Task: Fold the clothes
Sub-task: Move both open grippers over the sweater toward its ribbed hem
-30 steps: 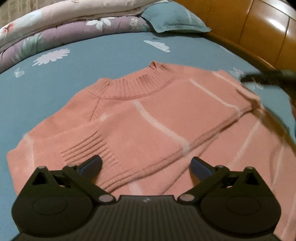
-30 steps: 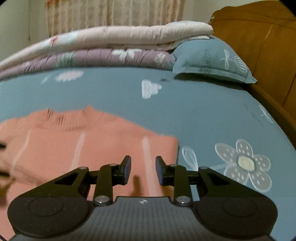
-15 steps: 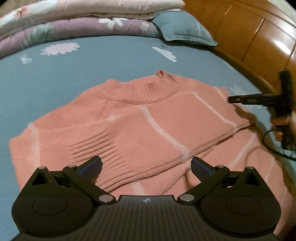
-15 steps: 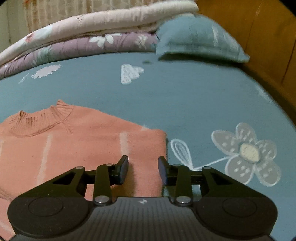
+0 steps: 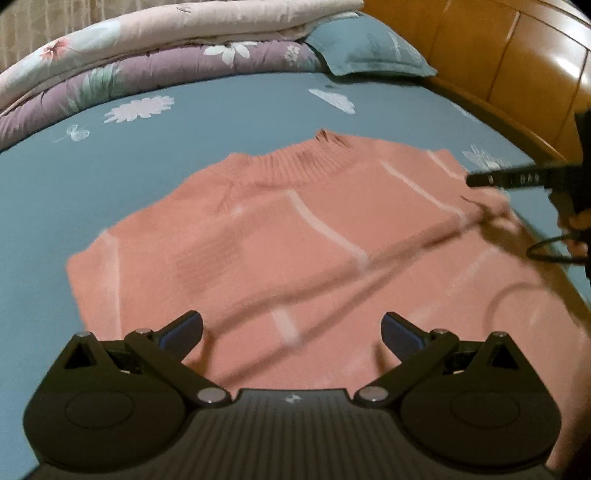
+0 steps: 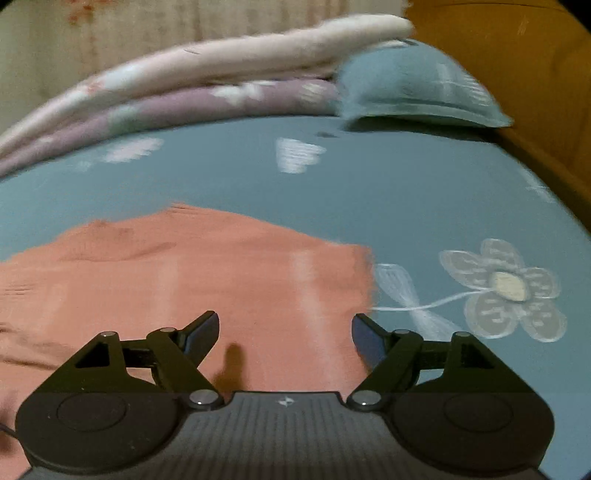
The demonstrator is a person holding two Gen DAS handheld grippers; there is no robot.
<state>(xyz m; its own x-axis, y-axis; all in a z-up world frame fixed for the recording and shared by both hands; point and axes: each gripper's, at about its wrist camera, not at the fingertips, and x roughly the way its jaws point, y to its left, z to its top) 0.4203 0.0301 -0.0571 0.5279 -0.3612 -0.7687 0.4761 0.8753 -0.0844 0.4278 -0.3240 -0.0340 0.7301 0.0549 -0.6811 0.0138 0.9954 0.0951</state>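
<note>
Your pink sweater (image 5: 295, 236) lies spread on the teal bedsheet (image 5: 184, 140), both claws released above it.

Left wrist view: your left gripper (image 5: 291, 332) hangs spread wide over the sweater's near part, nothing between its fingers. The sweater's ribbed collar points toward the bed's far edge, where folded quilts (image 5: 147, 48) and a teal pillow (image 5: 369, 48) lie against the wooden headboard (image 5: 517, 59). At the bed's right edge your right gripper (image 5: 517, 179) carries white lettering, too blurred to read.

Right wrist view: your right gripper (image 6: 284, 332) has just been opening and stands released, empty, over the sweater's (image 6: 184, 280) right edge, beside a white flower print (image 6: 506, 288) on the sheet. A curtain (image 6: 147, 33) hangs behind the quilts.
</note>
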